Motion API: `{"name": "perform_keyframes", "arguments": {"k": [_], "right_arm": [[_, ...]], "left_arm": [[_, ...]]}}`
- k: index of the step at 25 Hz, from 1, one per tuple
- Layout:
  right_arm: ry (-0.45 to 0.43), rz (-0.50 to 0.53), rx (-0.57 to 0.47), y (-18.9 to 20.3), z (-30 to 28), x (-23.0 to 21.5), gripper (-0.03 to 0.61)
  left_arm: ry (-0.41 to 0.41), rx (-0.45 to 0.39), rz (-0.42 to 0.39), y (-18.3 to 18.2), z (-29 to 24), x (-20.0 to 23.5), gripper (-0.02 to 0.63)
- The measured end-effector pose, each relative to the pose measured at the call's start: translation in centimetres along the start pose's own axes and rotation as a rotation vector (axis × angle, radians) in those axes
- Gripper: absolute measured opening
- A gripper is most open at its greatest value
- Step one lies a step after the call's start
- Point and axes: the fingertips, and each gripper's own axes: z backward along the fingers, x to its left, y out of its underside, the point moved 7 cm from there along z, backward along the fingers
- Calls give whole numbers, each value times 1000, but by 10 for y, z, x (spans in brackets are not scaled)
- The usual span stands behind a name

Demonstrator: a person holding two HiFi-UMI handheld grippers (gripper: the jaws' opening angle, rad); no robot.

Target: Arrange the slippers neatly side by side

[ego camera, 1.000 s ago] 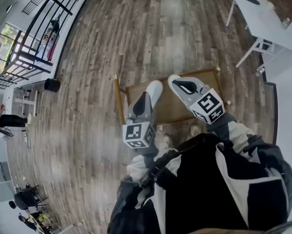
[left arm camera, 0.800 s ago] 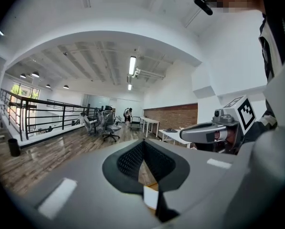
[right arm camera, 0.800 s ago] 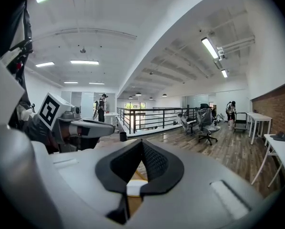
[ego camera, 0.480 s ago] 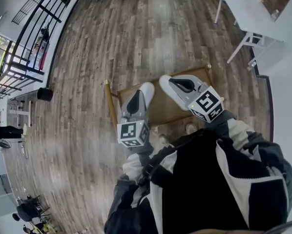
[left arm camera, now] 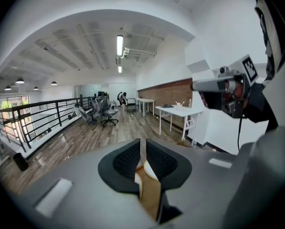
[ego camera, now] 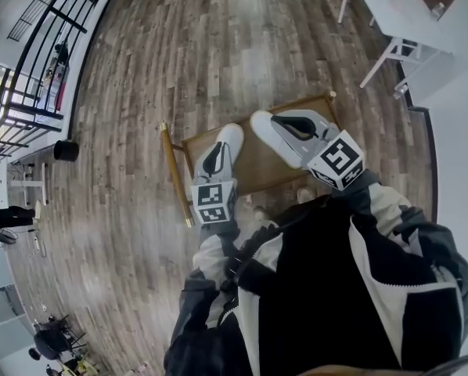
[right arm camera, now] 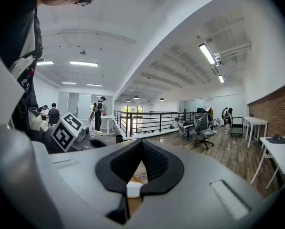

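Observation:
Two white slippers are over a small wooden table (ego camera: 259,172). The left slipper (ego camera: 232,137) lies at the tip of my left gripper (ego camera: 218,153). That gripper's jaws are opening, and a narrow slit shows between the black pads (left arm camera: 128,160), with the slipper's white edge (left arm camera: 150,171) low in the gap. My right gripper (ego camera: 287,128) is shut on the right slipper (ego camera: 263,125). A white piece of that slipper (right arm camera: 133,189) sits pinched under the closed jaws of the right gripper (right arm camera: 141,163). The two slippers are roughly a hand's width apart, toes pointing away from me.
The table has a raised wooden rail (ego camera: 171,171) on its left side. My shoes (ego camera: 263,215) stand on the plank floor just in front of it. White tables (ego camera: 398,14) are at the upper right, and a black railing (ego camera: 38,61) and a black bin (ego camera: 64,150) at the left.
The head view has shifted, so the table and both grippers sit a little higher and further left. Both slippers stay at the gripper tips over the table. The left gripper has drawn slightly closer to the table.

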Motion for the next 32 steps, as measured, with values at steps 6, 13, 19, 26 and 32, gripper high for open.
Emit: {"name": "perform_keyframes", "arguments": {"k": [6, 13, 19, 26, 32], "right_arm": [[-6, 31, -32, -6, 4, 2, 5], [22, 54, -59, -12, 20, 3, 5], [64, 64, -41, -8, 35, -3, 5], [96, 66, -7, -4, 45, -7, 5], [97, 72, 12, -1, 47, -8, 5]], "left_arm": [[-5, 314, -80, 72, -41, 10, 89], [0, 584, -135, 145, -76, 26, 181], [-12, 671, -176, 174, -91, 43, 200], [43, 704, -169, 187, -106, 46, 267], [77, 737, -177, 197, -116, 44, 291]]}}
